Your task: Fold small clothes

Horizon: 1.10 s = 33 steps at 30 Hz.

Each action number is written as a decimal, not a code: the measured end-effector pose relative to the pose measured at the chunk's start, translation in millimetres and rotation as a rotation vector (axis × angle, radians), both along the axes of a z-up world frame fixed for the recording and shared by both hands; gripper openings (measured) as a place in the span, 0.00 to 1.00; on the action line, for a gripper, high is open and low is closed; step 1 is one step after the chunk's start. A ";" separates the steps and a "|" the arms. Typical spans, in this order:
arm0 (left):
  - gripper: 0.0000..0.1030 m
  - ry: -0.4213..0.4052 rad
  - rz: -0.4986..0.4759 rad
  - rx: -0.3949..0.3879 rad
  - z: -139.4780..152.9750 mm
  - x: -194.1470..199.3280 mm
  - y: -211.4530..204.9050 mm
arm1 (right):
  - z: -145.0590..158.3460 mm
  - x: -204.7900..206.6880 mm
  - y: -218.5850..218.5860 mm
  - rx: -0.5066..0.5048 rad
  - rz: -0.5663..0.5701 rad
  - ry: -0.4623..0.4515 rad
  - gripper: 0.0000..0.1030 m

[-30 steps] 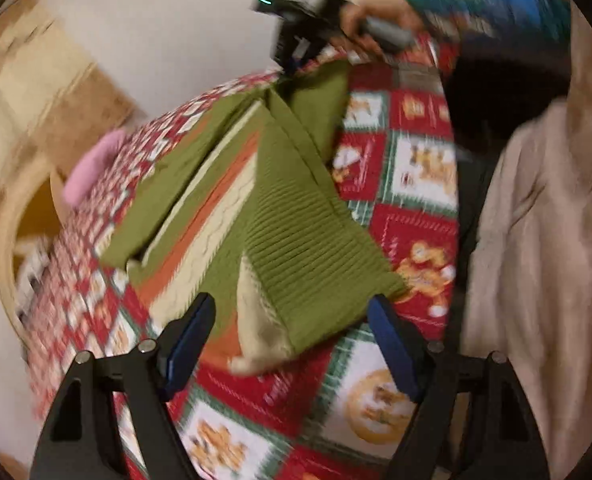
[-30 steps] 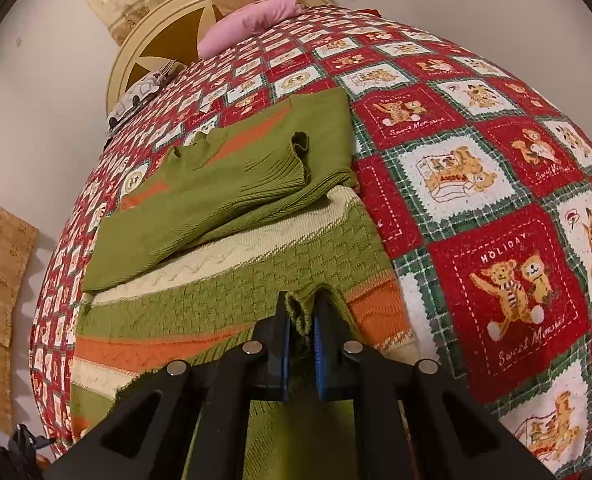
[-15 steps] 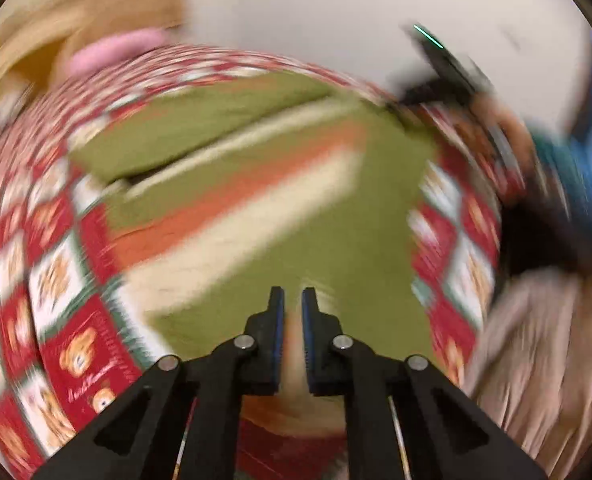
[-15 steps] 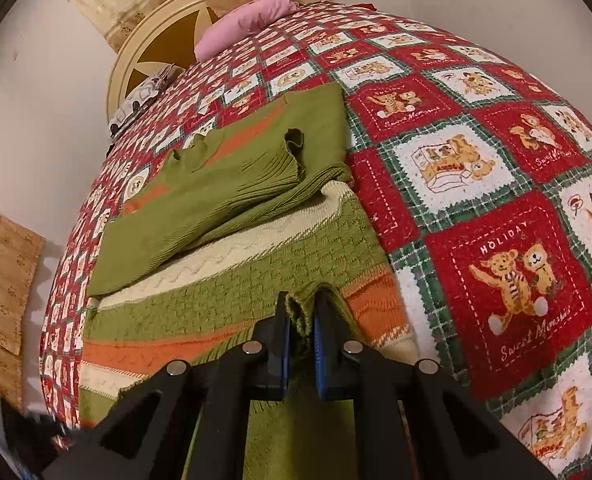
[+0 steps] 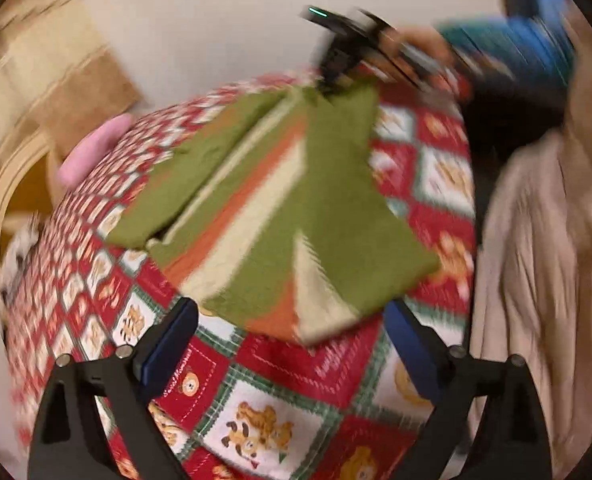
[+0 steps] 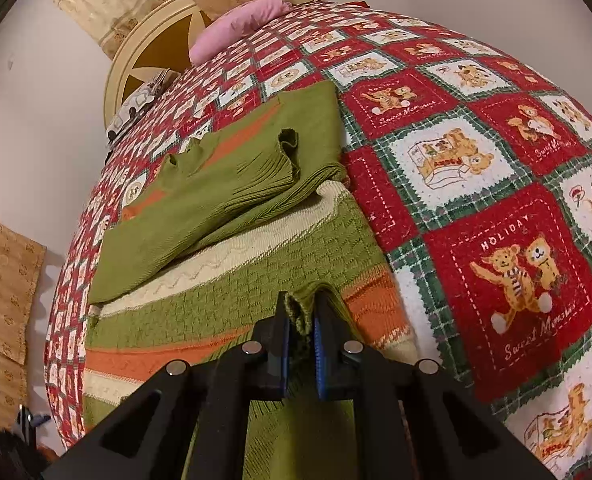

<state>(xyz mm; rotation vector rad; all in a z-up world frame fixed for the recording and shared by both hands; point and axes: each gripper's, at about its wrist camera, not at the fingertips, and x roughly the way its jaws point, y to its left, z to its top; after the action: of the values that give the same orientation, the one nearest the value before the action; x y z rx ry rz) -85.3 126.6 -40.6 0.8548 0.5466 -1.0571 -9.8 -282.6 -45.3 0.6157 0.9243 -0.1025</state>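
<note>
A green knit sweater (image 5: 296, 208) with orange and cream stripes lies partly folded on a red Christmas quilt (image 5: 272, 412). My left gripper (image 5: 292, 344) is open and empty, just short of the sweater's near folded corner. The right gripper (image 5: 335, 60) shows at the sweater's far edge in the left wrist view. In the right wrist view my right gripper (image 6: 300, 326) is shut on a pinched fold of the sweater (image 6: 232, 280). A sleeve (image 6: 224, 196) lies folded across the body.
A pink pillow (image 6: 240, 28) and a round cream headboard (image 6: 144, 56) are at the bed's far end. The person's beige clothing (image 5: 543, 280) fills the right of the left wrist view. Patterned curtains (image 6: 8, 280) hang at the wall.
My left gripper was shut half a second ago and now stands open, pulled back from the sweater's near corner. The right gripper keeps its hold and has barely moved.
</note>
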 end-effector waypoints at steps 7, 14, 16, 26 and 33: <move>0.45 -0.116 -0.162 0.220 -50.5 -12.4 -36.8 | -0.6 -2.5 -1.9 0.030 -0.028 -0.001 0.09; 0.14 -0.012 -0.150 0.132 -38.3 -1.6 -49.0 | -0.7 -1.8 -2.4 0.029 -0.020 0.003 0.09; 0.11 0.100 -0.054 0.052 -32.1 19.0 -48.8 | -0.7 -1.9 -2.5 0.029 -0.018 0.000 0.09; 0.08 0.637 0.527 -0.465 -52.4 124.5 -6.2 | -2.1 -6.7 -10.0 0.115 -0.021 -0.062 0.16; 0.17 0.736 0.566 -0.569 -52.3 127.9 -1.0 | 21.3 -29.5 -23.1 0.225 -0.049 -0.224 0.40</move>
<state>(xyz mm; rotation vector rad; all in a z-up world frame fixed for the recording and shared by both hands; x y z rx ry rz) 42.7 125.6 -92.9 -0.2229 0.9671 -0.8987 -39.3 -305.7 -24.0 0.8412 0.7087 0.0274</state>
